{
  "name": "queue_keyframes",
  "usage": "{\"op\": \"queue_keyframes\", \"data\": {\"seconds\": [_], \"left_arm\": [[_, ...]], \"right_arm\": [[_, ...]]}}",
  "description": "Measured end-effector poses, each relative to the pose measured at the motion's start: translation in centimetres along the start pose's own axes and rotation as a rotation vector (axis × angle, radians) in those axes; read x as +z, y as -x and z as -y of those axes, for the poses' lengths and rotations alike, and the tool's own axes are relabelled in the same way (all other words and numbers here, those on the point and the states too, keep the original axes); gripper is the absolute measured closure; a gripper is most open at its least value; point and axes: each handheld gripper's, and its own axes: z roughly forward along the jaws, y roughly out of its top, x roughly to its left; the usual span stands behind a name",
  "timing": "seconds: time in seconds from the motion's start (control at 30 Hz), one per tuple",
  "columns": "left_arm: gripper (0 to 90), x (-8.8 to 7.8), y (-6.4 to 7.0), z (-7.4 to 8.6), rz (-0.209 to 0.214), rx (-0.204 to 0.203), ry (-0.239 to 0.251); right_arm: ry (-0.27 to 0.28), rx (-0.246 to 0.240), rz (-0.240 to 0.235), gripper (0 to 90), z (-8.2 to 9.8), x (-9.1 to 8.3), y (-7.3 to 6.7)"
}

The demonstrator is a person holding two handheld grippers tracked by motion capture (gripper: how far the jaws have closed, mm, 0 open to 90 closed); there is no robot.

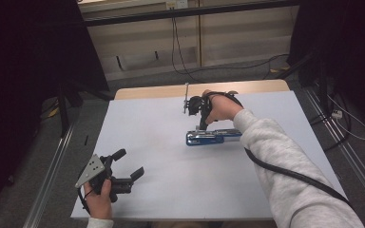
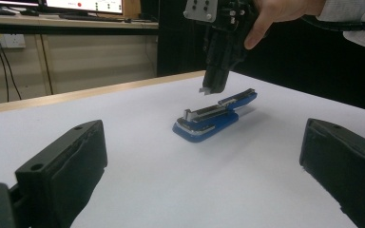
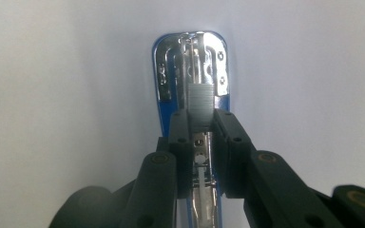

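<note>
A blue stapler [image 1: 214, 137] lies swung open on the white table [image 1: 161, 190], its metal channel facing up [image 3: 190, 52]. My right gripper [image 1: 202, 126] points straight down just above it, shut on a short grey strip of staples [image 3: 200, 99]. From the left gripper view, that strip [image 2: 205, 90] hangs a little above the stapler's [image 2: 214, 116] channel. My left gripper [image 1: 129, 164] rests near the table's front left corner, held in a hand. Its pads [image 2: 76, 156] stand wide apart with nothing between them, facing the stapler.
The far edge of the table shows a bare wooden strip [image 1: 171, 90]. Dark curtains flank both sides, cables [image 1: 347, 123] run over the floor at right, and metal rails [image 1: 52, 175] lie beside the table. A black cable [image 1: 285, 173] trails along the right sleeve.
</note>
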Motion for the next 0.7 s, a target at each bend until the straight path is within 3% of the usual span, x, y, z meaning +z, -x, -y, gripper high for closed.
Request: {"op": "queue_keyframes", "data": {"seconds": [0.7], "left_arm": [[1.8,0.1,-0.09,0.02,0.01,-0.001,-0.006]], "right_arm": [[0.007,0.007,0.005,79.2,-0.2,0.19,0.14]]}}
